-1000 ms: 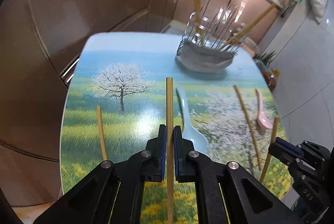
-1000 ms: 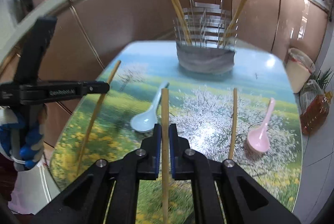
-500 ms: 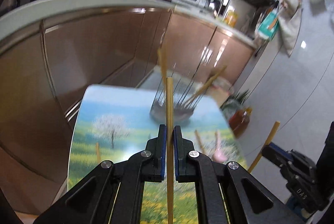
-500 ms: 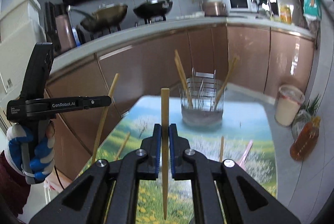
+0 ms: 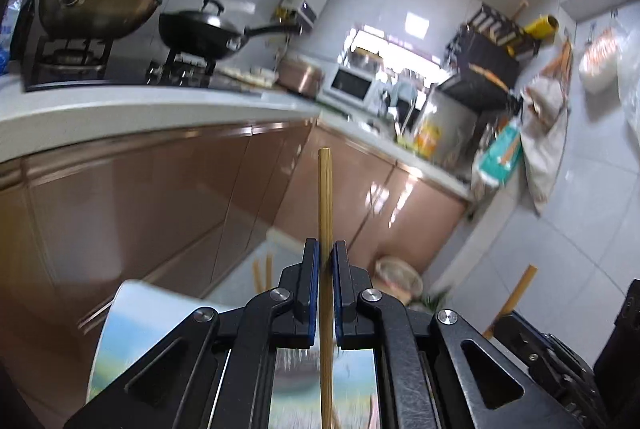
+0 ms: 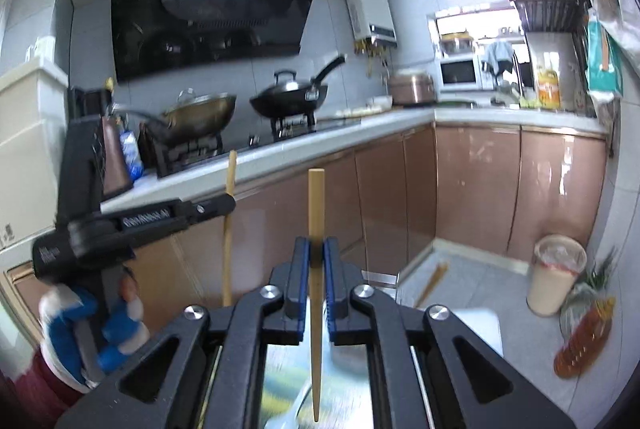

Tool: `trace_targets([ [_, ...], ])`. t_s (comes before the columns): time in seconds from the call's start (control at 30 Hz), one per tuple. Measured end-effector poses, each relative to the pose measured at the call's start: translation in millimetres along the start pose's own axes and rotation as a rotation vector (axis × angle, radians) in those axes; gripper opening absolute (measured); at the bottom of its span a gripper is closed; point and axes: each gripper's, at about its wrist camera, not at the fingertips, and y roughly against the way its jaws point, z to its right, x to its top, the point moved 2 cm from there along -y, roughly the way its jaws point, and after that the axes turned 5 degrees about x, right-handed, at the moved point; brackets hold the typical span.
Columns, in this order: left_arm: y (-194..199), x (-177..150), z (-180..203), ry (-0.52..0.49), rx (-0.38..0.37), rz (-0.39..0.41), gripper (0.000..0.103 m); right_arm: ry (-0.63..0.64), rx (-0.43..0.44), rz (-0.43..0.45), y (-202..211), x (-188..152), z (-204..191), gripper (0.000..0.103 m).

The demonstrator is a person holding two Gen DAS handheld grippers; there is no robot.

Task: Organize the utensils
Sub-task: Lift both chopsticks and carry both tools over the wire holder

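Left wrist view: left gripper (image 5: 326, 249) jaws clamped tight on a chopstick (image 5: 325, 197), stick upright, tip up vs brown cabinets (image 5: 160, 197). Right wrist view: right gripper (image 6: 316, 247) jaws likewise pinch 2nd chopstick (image 6: 316, 205), upright. Both well above blurred table (image 5: 120, 313). Gloved hand (image 6: 92, 325) grips left tool.
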Motion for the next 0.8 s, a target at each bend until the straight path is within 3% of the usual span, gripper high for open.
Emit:
trace_targets([
  [0.27,-77,16,3,0.010,0.029,0.123,0.006,0.024,-0.033,0.099,-59,19,47,0.006],
  [0.53,-153,-37,-9,-0.030,0.135,0.146,0.006,0.002,-0.089,0.092,-126,-30,91,0.007],
  [0.7,-166,-65,-12,-0.080,0.189,0.155,0.006,-0.026,-0.098,0.034,-154,-66,105,0.007],
  [0.8,-167,-78,-13,-0.123,0.228,0.173,0.006,-0.002,-0.122,0.050,-149,-70,103,0.007],
])
